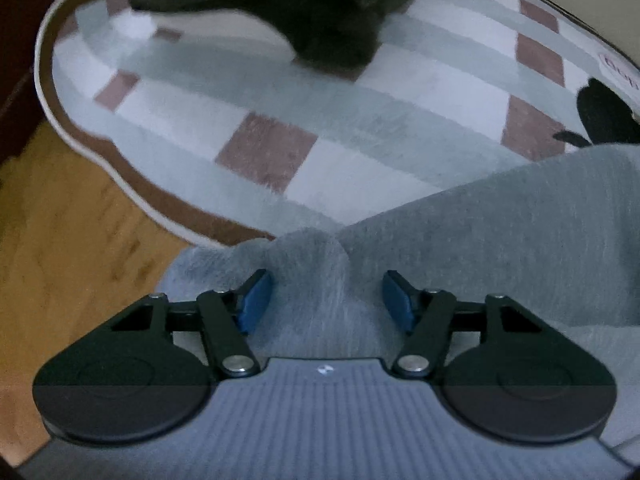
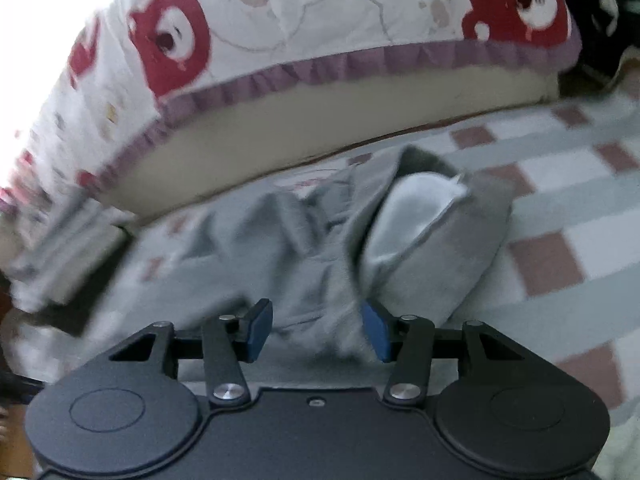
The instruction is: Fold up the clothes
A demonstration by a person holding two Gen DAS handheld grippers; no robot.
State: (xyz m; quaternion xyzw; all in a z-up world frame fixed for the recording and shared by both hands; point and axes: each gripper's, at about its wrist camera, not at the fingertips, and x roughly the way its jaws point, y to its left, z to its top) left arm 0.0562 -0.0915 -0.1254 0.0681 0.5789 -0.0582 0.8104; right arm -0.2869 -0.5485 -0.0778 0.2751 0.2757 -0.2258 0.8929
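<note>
A grey fleece garment (image 1: 500, 240) lies on the checked rug (image 1: 360, 128). In the left wrist view a rounded corner of it bulges up between the fingers of my left gripper (image 1: 326, 302), which is open, its blue pads (image 1: 256, 300) wide apart on either side of the cloth. In the right wrist view the same grey garment (image 2: 304, 240) is crumpled, with a pale lining (image 2: 416, 216) turned outward. My right gripper (image 2: 318, 332) is open too, low over the cloth, with the fabric lying between its fingers unpinched.
A dark garment (image 1: 320, 20) lies at the rug's far side. Wooden floor (image 1: 60, 260) shows left of the rug's brown border. A black object (image 1: 604, 112) sits at the right. A mattress with a bear-print cover (image 2: 280, 32) rises close behind the garment.
</note>
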